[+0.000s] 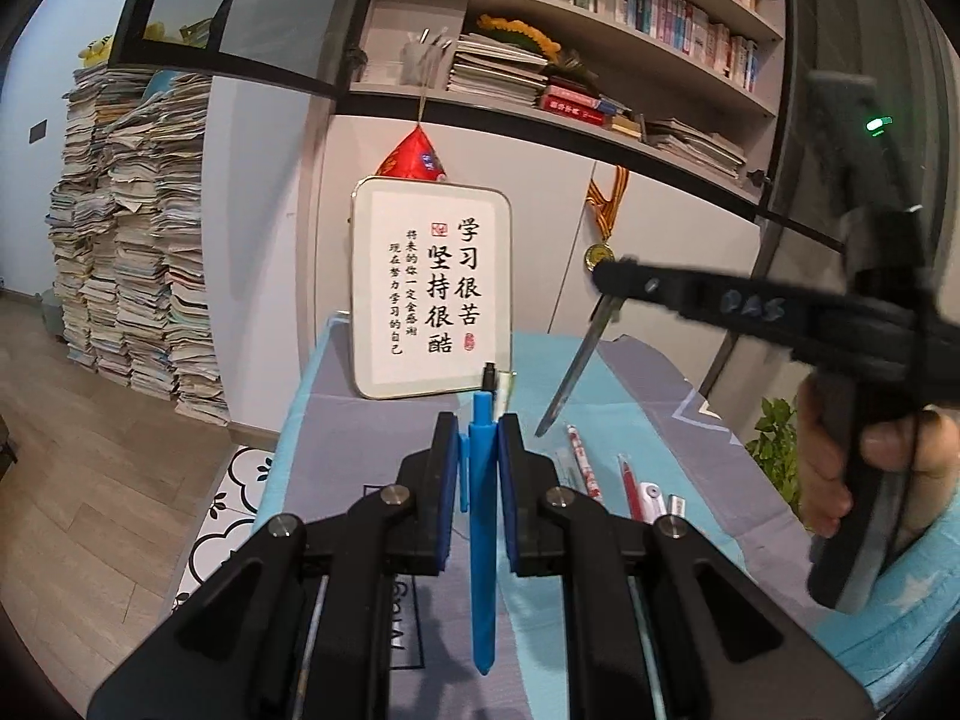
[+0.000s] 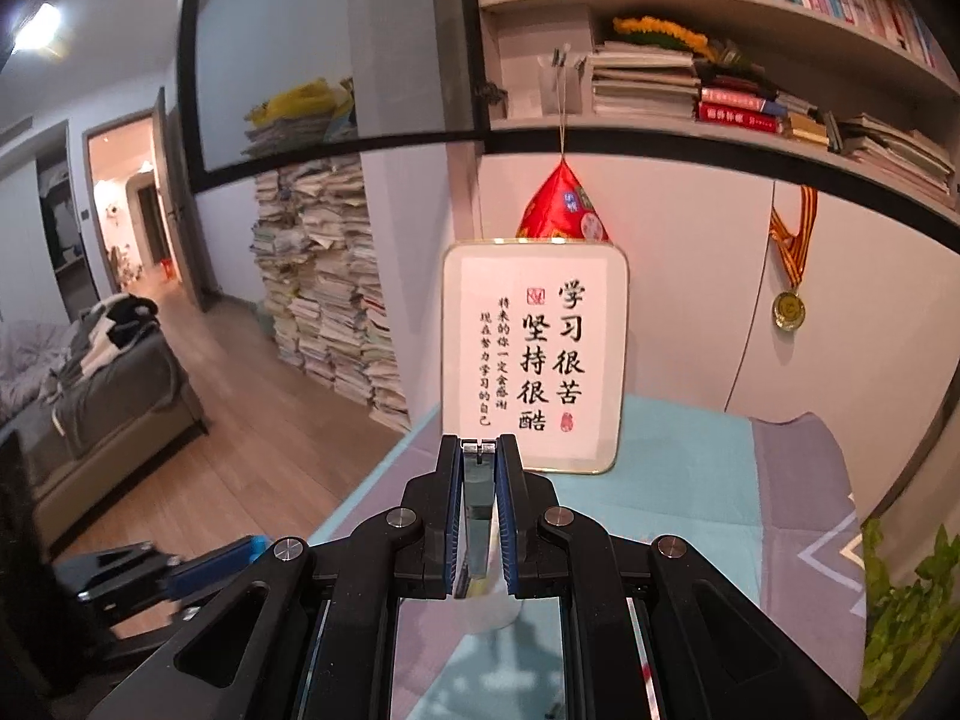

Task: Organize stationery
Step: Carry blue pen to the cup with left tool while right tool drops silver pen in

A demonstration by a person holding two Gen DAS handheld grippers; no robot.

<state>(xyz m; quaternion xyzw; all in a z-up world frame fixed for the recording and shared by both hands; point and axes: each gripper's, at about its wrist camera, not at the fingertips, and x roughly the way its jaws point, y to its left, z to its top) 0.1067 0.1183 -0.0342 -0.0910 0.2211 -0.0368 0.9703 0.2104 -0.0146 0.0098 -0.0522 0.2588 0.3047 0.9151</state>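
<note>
My left gripper (image 1: 478,441) is shut on a blue pen (image 1: 483,534) that stands roughly upright between the pads, above the blue-and-grey cloth (image 1: 648,414). My right gripper (image 2: 480,450) is shut on a flat grey object with a metal clip at its top (image 2: 478,498); in the left wrist view it hangs as a long thin grey strip (image 1: 576,369) from the right gripper's tip (image 1: 606,273), raised over the table. Several pens lie on the cloth: a red-and-white patterned one (image 1: 582,462), a red one (image 1: 629,483), a white one (image 1: 651,495).
A framed calligraphy board (image 1: 432,288) leans on the wall at the table's back, also in the right wrist view (image 2: 534,360). Bookshelves hang above. A green plant (image 2: 900,618) stands at the right. Paper stacks (image 1: 138,240) rise on the floor at left.
</note>
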